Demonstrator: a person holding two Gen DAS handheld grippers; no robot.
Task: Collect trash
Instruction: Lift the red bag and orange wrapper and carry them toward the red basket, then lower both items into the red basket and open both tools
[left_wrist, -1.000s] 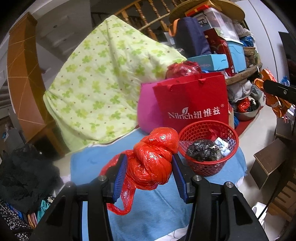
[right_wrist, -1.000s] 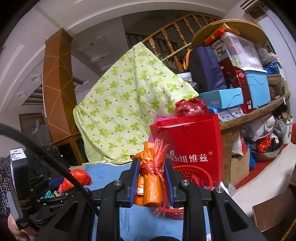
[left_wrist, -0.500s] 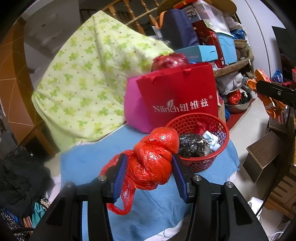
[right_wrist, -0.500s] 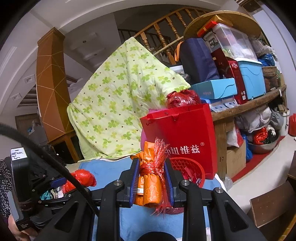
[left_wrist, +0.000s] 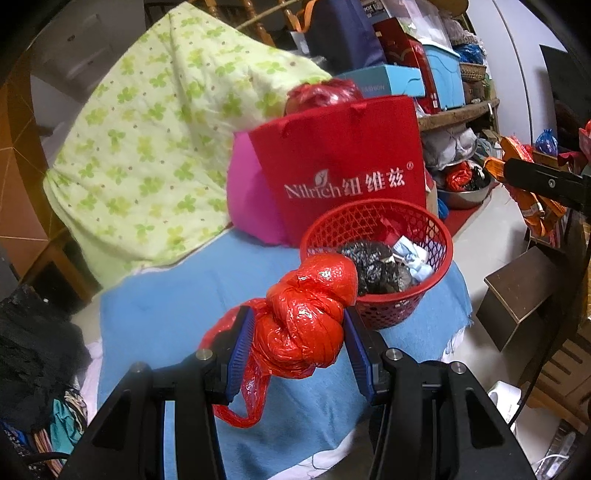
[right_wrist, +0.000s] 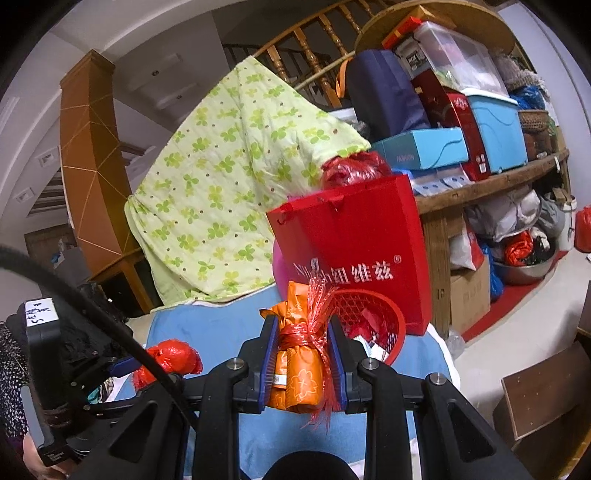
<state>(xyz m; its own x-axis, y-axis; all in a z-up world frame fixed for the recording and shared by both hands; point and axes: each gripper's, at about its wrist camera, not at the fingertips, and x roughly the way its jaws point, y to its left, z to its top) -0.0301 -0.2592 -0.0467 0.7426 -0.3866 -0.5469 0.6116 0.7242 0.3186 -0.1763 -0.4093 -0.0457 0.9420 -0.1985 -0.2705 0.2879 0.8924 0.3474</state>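
Observation:
My left gripper (left_wrist: 295, 325) is shut on a knotted red plastic bag (left_wrist: 306, 314), held above the blue cloth just left of a red mesh basket (left_wrist: 424, 295). The basket holds black crumpled plastic and white paper scraps. My right gripper (right_wrist: 301, 343) is shut on an orange wrapper bundle tied with red ribbon (right_wrist: 299, 354), held above the cloth with the basket (right_wrist: 391, 321) just beyond it. The left gripper and its red bag (right_wrist: 170, 360) show at the lower left of the right wrist view. The right gripper with its orange bundle (left_wrist: 532, 199) shows at the right edge of the left wrist view.
A red Nilrich paper bag (left_wrist: 343, 166) and a pink bag (left_wrist: 251, 206) stand behind the basket. A green clover blanket (left_wrist: 159, 129) drapes at the left. Stacked boxes fill a wooden shelf (right_wrist: 480, 184). A dark wooden box (left_wrist: 517, 291) sits on the floor to the right.
Both grippers have moved closer to the basket while holding their loads. The basket now sits lower and nearer in both views.

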